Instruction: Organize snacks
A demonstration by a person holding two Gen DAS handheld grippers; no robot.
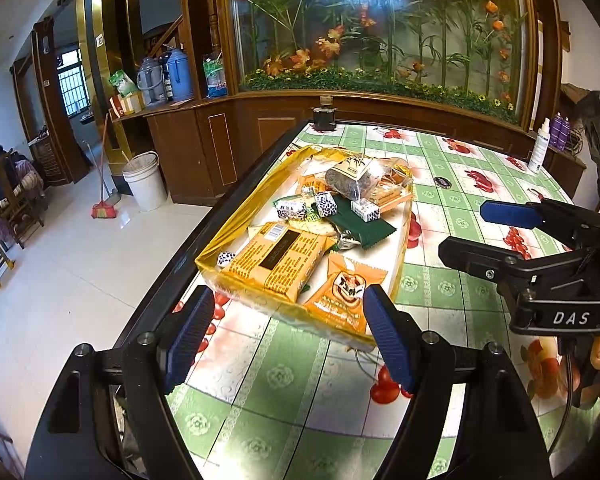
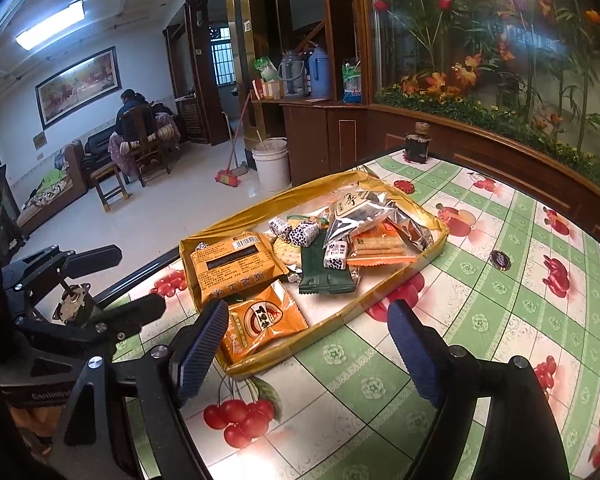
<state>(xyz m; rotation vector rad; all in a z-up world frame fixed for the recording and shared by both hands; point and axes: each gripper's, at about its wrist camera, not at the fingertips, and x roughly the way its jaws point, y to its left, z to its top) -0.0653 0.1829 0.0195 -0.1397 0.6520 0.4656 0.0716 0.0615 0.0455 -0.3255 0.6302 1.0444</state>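
Hovering wide open and empty, the left tool point(image 1: 288, 332) and right tool point(image 2: 308, 344) face the gold tray point(image 2: 396, 280) of snacks point(image 2: 328, 248) on the table point(image 2: 480, 320). Risk at 6 o'clock: the orange packet point(image 2: 260, 324) overlaps the tray's rim, so a careless pinch could catch the rim too, or knock the packet out.

Black claw point(image 1: 288, 312) frames, ribbed blue pads point(image 1: 388, 336), silver screws, "DAS" marking.

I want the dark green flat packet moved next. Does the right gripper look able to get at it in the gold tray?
Probably yes. The dark green flat packet lies mostly uncovered, one small wrapped candy overlapping its far end; the open right gripper holds nothing.
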